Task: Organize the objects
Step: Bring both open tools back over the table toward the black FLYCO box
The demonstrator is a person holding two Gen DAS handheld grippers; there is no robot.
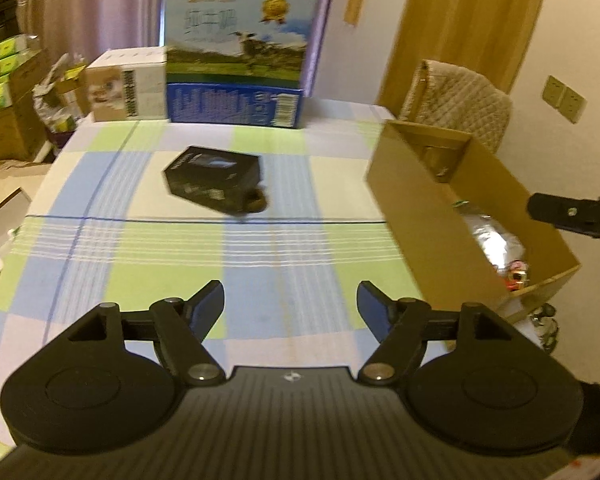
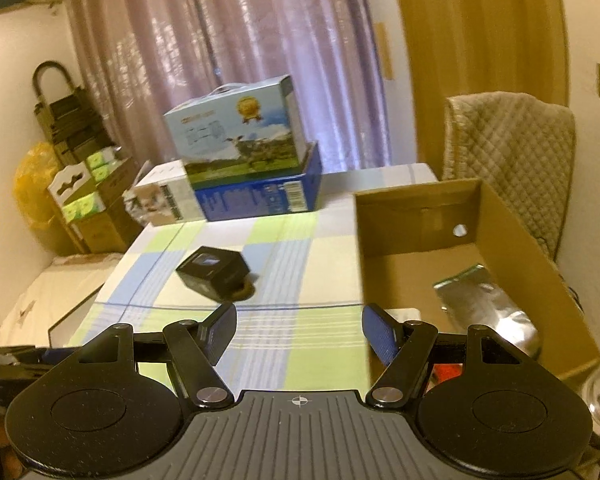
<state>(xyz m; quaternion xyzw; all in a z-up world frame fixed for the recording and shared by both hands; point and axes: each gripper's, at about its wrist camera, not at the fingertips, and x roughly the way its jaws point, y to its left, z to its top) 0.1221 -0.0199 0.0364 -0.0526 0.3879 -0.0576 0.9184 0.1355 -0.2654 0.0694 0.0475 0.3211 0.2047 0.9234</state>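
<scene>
A small black box (image 1: 213,176) lies on the checked tablecloth (image 1: 140,248) mid-table, with a small brown round thing (image 1: 257,203) at its near right corner. It also shows in the right wrist view (image 2: 214,274). An open cardboard box (image 1: 428,216) stands at the table's right side and holds a silver foil pouch (image 2: 488,308) and a red item. My left gripper (image 1: 291,300) is open and empty above the near table. My right gripper (image 2: 299,326) is open and empty, over the cardboard box's (image 2: 416,232) near left corner.
A blue-and-white milk carton case (image 1: 240,60) and a white box (image 1: 126,84) stand at the table's far edge before pink curtains. A quilted chair back (image 2: 516,160) is behind the cardboard box. Stacked cartons (image 1: 4,80) fill the left floor.
</scene>
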